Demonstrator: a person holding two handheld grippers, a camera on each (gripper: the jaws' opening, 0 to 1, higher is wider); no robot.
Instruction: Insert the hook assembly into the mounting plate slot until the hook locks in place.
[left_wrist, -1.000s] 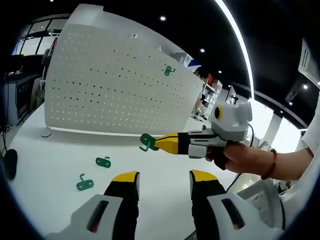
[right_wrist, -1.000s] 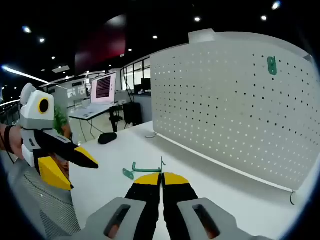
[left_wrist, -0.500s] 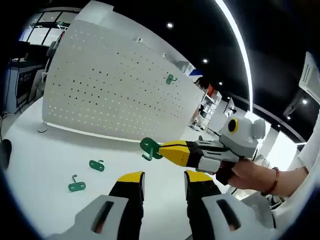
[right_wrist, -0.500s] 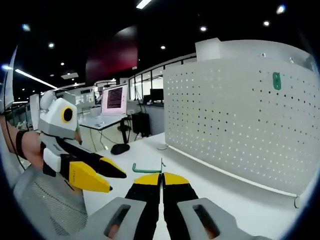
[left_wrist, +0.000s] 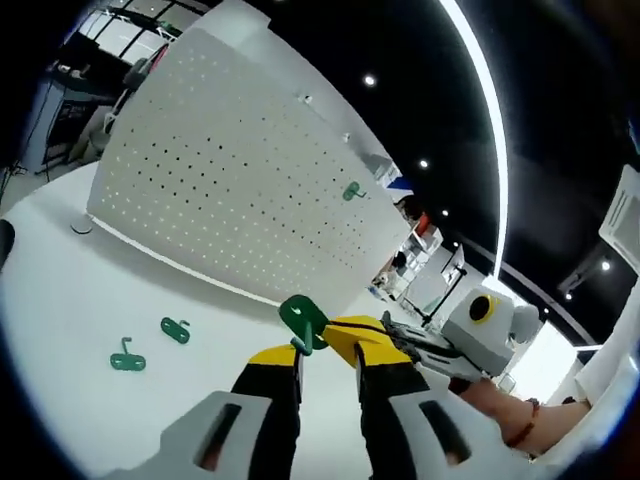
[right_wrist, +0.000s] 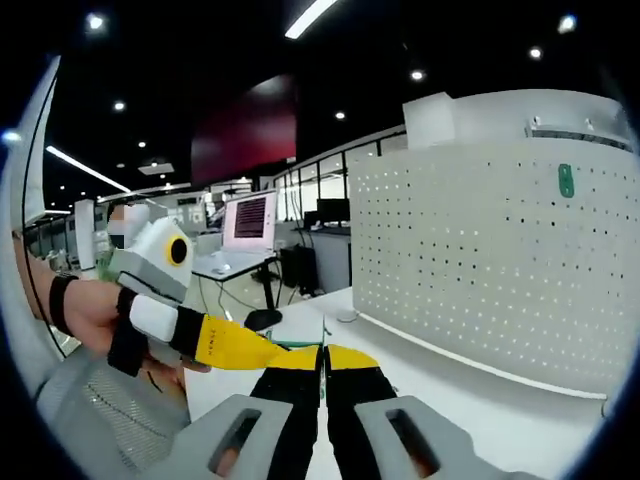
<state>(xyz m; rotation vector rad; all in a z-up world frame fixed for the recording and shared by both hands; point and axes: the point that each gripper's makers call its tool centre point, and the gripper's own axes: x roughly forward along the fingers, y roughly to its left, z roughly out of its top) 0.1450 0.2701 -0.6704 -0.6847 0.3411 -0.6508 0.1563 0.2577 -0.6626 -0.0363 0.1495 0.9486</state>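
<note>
The white pegboard plate (left_wrist: 230, 190) (right_wrist: 480, 270) stands upright on the white table (left_wrist: 60, 300). One green hook (left_wrist: 351, 191) (right_wrist: 566, 180) hangs high on it. My right gripper (left_wrist: 325, 332) (right_wrist: 324, 358) is shut on another green hook (left_wrist: 300, 318), whose thin stem (right_wrist: 322, 335) sticks up from its tips. My left gripper (left_wrist: 325, 365) stands just under that hook, jaws narrow but apart, one on each side of the right gripper's tip. In the right gripper view the left gripper (right_wrist: 275, 352) touches the right one's tips from the left.
Two loose green hooks (left_wrist: 126, 358) (left_wrist: 175, 329) lie on the table left of the grippers. A black mouse (right_wrist: 263, 318) and a monitor (right_wrist: 250, 218) are behind. A hand (right_wrist: 90, 310) holds the left gripper. Office desks stretch beyond.
The two grippers have come together: the held hook now sits right above the left gripper's tips. The left jaws have narrowed. Both views tilted upward.
</note>
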